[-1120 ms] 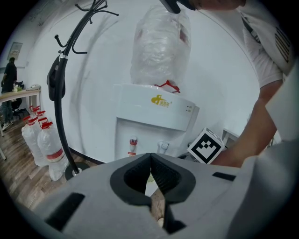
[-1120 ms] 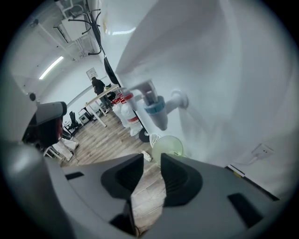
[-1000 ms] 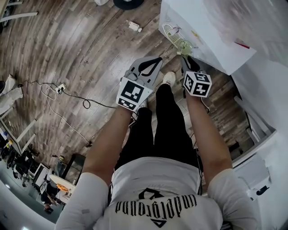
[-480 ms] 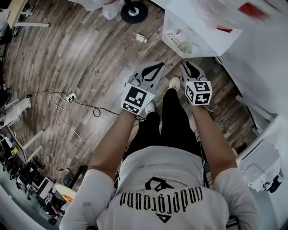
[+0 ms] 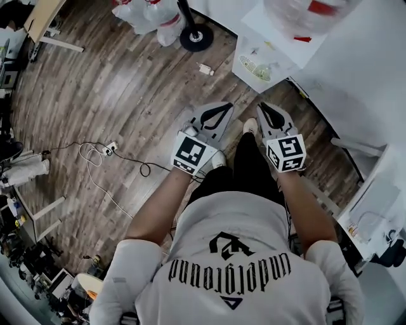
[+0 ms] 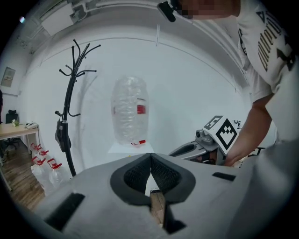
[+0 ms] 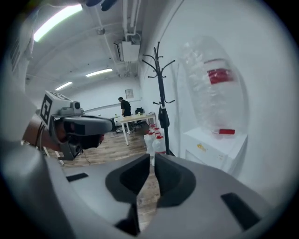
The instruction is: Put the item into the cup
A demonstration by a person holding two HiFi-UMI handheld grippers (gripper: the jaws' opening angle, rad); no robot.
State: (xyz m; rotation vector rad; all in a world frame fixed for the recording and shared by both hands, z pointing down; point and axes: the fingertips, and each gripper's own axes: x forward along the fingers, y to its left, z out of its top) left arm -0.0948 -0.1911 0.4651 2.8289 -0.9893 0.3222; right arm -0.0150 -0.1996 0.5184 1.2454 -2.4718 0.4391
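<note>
My left gripper (image 5: 214,115) was clenched empty, the right gripper (image 5: 271,118) closing on nothing; with no cup in sight, I judged searching came first.

Both grippers pulled back from white cabinet (image 5: 269,54): right gripper (image 5: 269,113) was up at its front ledge, now well apart and lower in head view; left gripper (image 5: 214,114) dropped back with it. Right jaws closing, nothing between them. Coat stand base (image 5: 195,38) and bags (image 5: 147,13) newly in view at top
</note>
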